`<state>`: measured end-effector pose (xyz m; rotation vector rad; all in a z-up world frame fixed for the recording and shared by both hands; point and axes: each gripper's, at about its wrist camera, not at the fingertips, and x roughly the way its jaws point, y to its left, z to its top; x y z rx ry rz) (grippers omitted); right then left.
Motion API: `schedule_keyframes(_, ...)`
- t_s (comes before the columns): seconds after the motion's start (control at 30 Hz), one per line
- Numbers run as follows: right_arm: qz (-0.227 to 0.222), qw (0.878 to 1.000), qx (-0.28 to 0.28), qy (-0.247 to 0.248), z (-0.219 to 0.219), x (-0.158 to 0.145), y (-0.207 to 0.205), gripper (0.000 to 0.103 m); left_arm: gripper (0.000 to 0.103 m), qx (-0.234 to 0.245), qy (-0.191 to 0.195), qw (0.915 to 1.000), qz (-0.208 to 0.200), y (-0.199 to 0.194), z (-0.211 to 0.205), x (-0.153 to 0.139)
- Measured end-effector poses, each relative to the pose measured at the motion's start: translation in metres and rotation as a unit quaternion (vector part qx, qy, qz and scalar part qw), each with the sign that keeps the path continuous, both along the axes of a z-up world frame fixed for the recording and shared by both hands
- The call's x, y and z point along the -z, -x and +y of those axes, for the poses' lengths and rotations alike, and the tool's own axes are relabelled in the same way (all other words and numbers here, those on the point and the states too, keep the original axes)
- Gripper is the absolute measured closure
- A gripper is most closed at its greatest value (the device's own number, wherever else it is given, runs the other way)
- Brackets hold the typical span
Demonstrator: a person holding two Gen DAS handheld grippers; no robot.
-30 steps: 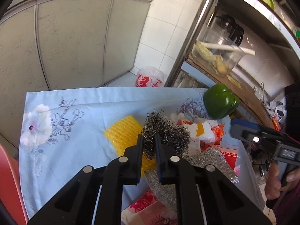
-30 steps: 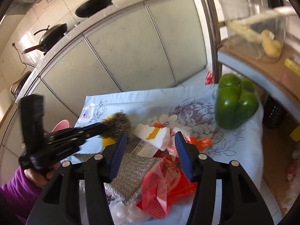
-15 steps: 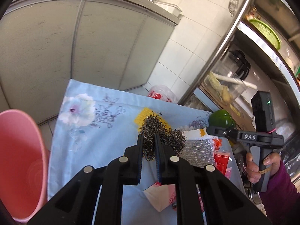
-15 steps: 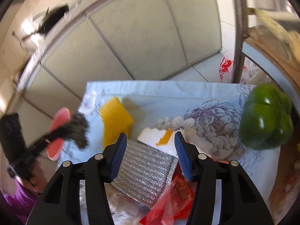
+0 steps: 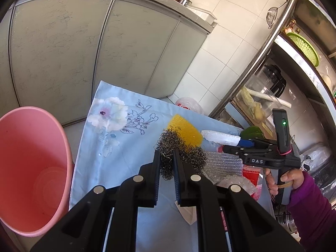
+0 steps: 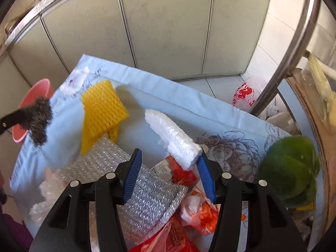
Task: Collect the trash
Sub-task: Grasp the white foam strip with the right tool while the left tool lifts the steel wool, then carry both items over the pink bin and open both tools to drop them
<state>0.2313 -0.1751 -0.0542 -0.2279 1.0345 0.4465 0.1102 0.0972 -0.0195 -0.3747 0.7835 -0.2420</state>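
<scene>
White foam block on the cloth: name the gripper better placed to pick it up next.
Right. The right gripper is open and empty, with the white foam block just ahead, against its right finger. The left gripper is shut on the steel wool, beside the pink bin.

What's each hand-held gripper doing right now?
Left hand-held gripper: closed on the steel wool.
Right hand-held gripper: open, holding nothing; white foam block touches one finger.

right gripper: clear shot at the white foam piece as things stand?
Probably yes. The right gripper has open, empty jaws, and the white foam piece lies exposed on the blue cloth, its near end at the right jaw. Nothing covers it.
</scene>
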Motion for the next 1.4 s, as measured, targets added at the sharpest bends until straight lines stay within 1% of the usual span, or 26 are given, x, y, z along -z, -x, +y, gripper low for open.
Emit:
schedule_keyframes(0.07, -0.003, 1.000, 0.002, -0.001, 0.001, 0.001, -0.003, 0.049, 0.092, -0.001, 0.000, 1.0000, -0.001, 0.000, 0.000, 0.000)
schedule_keyframes(0.13, -0.005, 1.000, 0.007, -0.016, -0.002, -0.001, -0.007, 0.049, 0.092, -0.002, 0.000, 1.0000, -0.001, 0.001, 0.001, 0.000)
schedule_keyframes(0.23, -0.007, 0.998, 0.021, -0.051, -0.011, -0.008, -0.007, 0.051, 0.092, -0.005, 0.002, 1.0000, -0.002, 0.002, 0.003, 0.000)
schedule_keyframes(0.27, -0.008, 0.998, 0.024, -0.057, -0.012, -0.009, -0.007, 0.065, 0.092, -0.006, 0.003, 1.0000, -0.002, 0.002, 0.004, 0.000)
schedule_keyframes(0.33, -0.004, 0.998, 0.032, -0.060, -0.013, -0.009, -0.007, 0.083, 0.092, -0.009, 0.003, 1.0000, -0.003, 0.004, 0.005, 0.000)
schedule_keyframes(0.37, 0.000, 0.997, 0.037, -0.063, -0.015, -0.009, -0.007, 0.085, 0.092, -0.010, 0.002, 0.9999, -0.004, 0.005, 0.005, -0.001)
schedule_keyframes(0.5, -0.013, 0.997, 0.046, -0.059, -0.015, -0.017, 0.004, 0.087, 0.092, -0.021, -0.005, 0.9996, -0.018, 0.016, 0.009, -0.010)
schedule_keyframes(0.67, -0.059, 0.993, 0.046, -0.092, -0.013, -0.059, 0.034, 0.087, 0.092, -0.046, -0.018, 0.9976, -0.048, 0.037, 0.022, -0.030)
schedule_keyframes(0.77, -0.086, 0.989, 0.039, -0.113, -0.002, -0.085, 0.054, 0.087, 0.092, -0.070, -0.025, 0.9951, -0.064, 0.053, 0.034, -0.042)
schedule_keyframes(0.93, -0.123, 0.982, 0.010, -0.141, 0.035, -0.116, 0.084, 0.087, 0.092, -0.122, -0.032, 0.9884, -0.084, 0.084, 0.065, -0.060)
schedule_keyframes(1.03, -0.131, 0.980, -0.019, -0.151, 0.067, -0.124, 0.099, 0.087, 0.092, -0.152, -0.040, 0.9838, -0.086, 0.101, 0.084, -0.063)
schedule_keyframes(1.13, -0.122, 0.979, -0.050, -0.158, 0.108, -0.122, 0.109, 0.087, 0.092, -0.185, -0.050, 0.9783, -0.079, 0.115, 0.102, -0.060)
schedule_keyframes(1.23, -0.105, 0.978, -0.075, -0.162, 0.143, -0.115, 0.114, 0.087, 0.092, -0.217, -0.050, 0.9726, -0.066, 0.127, 0.123, -0.053)
schedule_keyframes(1.4, -0.080, 0.977, -0.123, -0.152, 0.204, -0.098, 0.125, 0.087, 0.092, -0.252, -0.064, 0.9645, -0.043, 0.140, 0.143, -0.038)
